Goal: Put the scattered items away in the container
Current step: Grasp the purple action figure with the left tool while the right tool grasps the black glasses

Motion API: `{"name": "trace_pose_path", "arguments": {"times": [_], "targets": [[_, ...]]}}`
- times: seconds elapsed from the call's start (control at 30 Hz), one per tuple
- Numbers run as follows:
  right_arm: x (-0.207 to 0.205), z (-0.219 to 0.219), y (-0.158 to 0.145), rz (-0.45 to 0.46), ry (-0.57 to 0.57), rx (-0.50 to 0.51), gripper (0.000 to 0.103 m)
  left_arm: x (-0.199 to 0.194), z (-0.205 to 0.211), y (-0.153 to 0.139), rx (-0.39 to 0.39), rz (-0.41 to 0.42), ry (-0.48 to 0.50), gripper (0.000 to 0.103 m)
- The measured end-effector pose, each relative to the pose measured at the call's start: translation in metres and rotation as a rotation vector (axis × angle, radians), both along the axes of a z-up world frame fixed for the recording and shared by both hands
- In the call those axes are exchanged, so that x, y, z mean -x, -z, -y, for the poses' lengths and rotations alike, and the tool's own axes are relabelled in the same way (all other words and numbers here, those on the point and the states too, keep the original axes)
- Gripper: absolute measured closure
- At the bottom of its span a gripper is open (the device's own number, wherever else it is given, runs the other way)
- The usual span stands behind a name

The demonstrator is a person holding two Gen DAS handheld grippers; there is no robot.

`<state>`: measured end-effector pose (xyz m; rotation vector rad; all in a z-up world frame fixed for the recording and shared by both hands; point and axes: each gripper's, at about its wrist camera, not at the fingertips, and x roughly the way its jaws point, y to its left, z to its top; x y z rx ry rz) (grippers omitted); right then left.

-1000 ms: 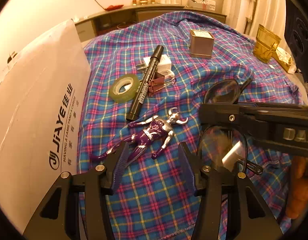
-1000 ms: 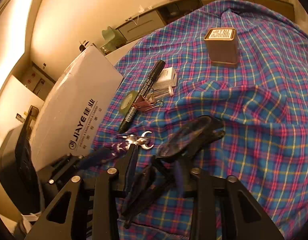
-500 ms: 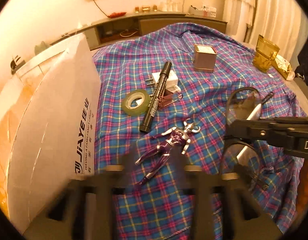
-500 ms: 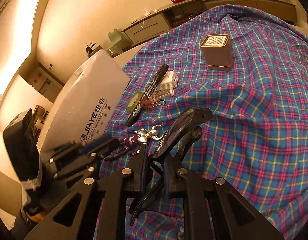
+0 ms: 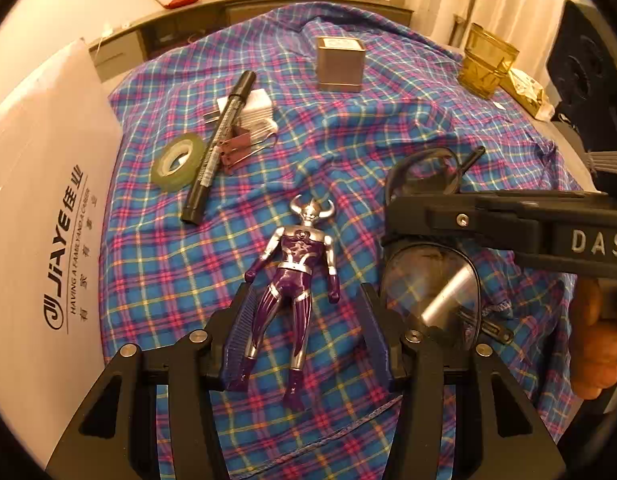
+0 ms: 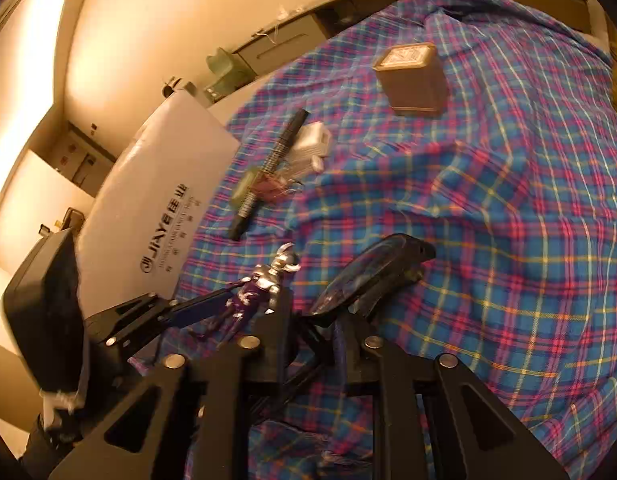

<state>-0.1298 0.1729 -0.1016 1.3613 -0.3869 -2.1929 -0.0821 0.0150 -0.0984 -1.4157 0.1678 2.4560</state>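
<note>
My left claw [image 5: 304,316] stands open astride the purple figure's [image 5: 296,276] legs, low centre frame; I'd close at the thighs. My right claw [image 6: 312,332] grips the glasses [image 6: 372,276].

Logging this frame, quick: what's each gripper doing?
Left gripper: open, straddling the toy figure.
Right gripper: jaws have just been opening, glasses between them; grip cannot be told.

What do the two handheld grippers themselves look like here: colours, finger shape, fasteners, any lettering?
Both are black, angular frames with triangular cut-outs and round silver screws. The left gripper has ribbed, dark blue pads on its fingers. The right gripper, seen from the side, bears raised pale letters "DAS", the rest cut off. No cables or sleeves show.
</note>
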Motion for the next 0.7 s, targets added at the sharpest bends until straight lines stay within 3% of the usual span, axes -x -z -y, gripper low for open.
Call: {"name": "trace_pose_path", "arguments": {"times": [0.13, 0.2, 0.27, 0.5, 0.7], "targets": [[0.001, 0.006, -0.001, -0.036, -0.019, -0.025, 0.08, 0.004, -0.001, 0.003, 0.019, -0.041, -0.027, 0.049], [0.0, 0.011, -0.002, -0.057, -0.034, -0.041, 0.081, 0.006, -0.001, 0.001, 0.025, -0.051, -0.045, 0.059], [-0.002, 0.012, -0.003, -0.064, -0.037, -0.036, 0.084, 0.005, 0.003, -0.001, -0.013, -0.032, -0.051, 0.063], [-0.005, 0.008, -0.016, -0.088, -0.04, -0.009, 0.091, -0.002, 0.011, -0.015, -0.064, -0.042, -0.049, 0.064], [-0.005, 0.005, -0.016, -0.084, -0.04, -0.007, 0.092, -0.002, 0.013, -0.028, -0.078, -0.06, -0.068, 0.065]]}}
